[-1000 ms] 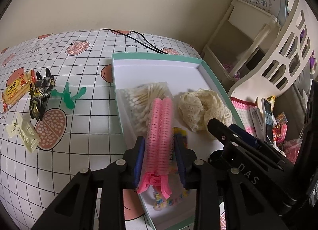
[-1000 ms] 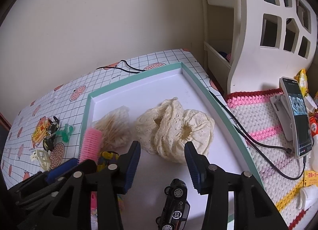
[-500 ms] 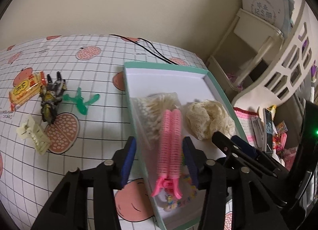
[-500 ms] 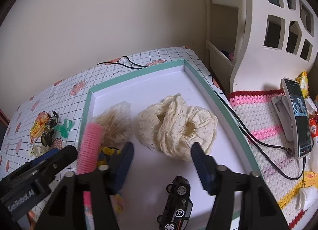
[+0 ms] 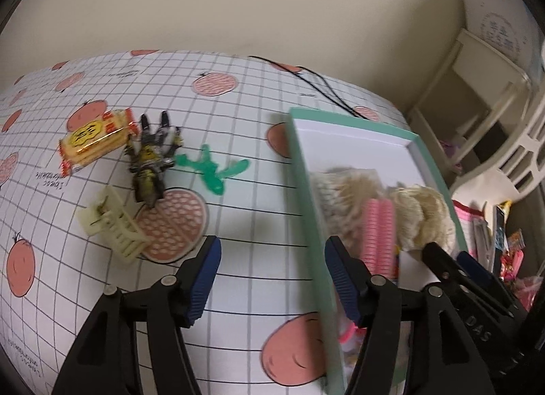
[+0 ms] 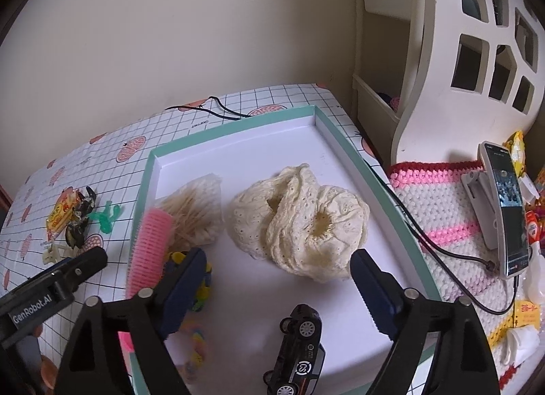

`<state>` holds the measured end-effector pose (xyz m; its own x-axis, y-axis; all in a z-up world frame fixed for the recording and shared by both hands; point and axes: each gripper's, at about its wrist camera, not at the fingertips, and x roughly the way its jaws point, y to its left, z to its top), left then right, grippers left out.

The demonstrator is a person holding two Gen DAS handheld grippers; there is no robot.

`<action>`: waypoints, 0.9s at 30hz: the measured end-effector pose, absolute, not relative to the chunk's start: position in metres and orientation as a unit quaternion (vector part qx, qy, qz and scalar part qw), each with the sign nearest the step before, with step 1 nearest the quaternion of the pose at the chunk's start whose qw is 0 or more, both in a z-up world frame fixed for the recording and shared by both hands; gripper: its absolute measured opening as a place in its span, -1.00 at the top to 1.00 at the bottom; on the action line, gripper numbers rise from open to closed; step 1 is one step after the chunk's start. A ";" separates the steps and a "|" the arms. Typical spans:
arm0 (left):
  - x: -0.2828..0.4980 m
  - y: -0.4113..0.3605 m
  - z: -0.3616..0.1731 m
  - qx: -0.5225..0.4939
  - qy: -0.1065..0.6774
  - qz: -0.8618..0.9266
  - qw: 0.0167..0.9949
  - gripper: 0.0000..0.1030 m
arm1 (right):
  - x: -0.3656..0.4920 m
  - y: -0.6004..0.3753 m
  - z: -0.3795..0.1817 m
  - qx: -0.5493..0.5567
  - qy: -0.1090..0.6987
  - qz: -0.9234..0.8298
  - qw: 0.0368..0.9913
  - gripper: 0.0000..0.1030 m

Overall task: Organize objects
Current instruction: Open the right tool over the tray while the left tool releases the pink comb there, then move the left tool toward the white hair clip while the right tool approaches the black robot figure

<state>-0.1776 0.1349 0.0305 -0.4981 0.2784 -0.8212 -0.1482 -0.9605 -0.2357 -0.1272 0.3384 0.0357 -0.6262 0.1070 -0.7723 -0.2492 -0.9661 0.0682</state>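
Observation:
A green-rimmed white tray [image 6: 320,115] holds a pink hair roller [image 6: 150,245], a bag of cotton swabs [image 6: 194,211], a cream lace scrunchie [image 6: 303,224], a black toy car [image 6: 299,344] and a bead bracelet [image 6: 196,344]. The roller [image 5: 378,234] and tray rim [image 5: 306,190] also show in the left wrist view. My left gripper [image 5: 272,279] is open and empty above the table just left of the tray. My right gripper [image 6: 277,289] is open and empty over the tray's near part. On the table lie a cream hair claw [image 5: 114,224], a black-yellow toy figure [image 5: 151,163], a green plastic piece [image 5: 213,170] and a yellow candy [image 5: 93,141].
A black cable [image 5: 316,88] runs across the table's far side. A white shelf unit [image 6: 442,54] stands at the right. A phone on a stand [image 6: 504,217] sits on a crocheted mat [image 6: 439,217] beside the tray, with snack packets further right.
My left gripper has opened, released the pink hair roller in the tray and swung left over the table. The right gripper has opened a little wider and stayed over the tray.

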 end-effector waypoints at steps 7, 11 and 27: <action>-0.182 0.127 0.029 -0.481 -0.068 0.868 0.101 -0.50 | -0.128 0.338 0.035 -0.421 0.079 0.898 0.104 -0.96; -0.183 0.124 0.028 -0.481 -0.067 0.869 0.093 -0.51 | -0.127 0.338 0.036 -0.418 0.081 0.899 0.105 -1.00; -0.182 0.116 0.030 -0.463 -0.061 0.880 0.085 -0.80 | -0.128 0.335 0.032 -0.422 0.080 0.897 0.102 -1.00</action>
<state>-0.1817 0.1165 0.0301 -0.5573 0.2051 -0.8046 -0.0929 -0.9783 -0.1850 -0.1281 0.3351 0.0324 -0.6230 0.1164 -0.7735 -0.2507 -0.9664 0.0565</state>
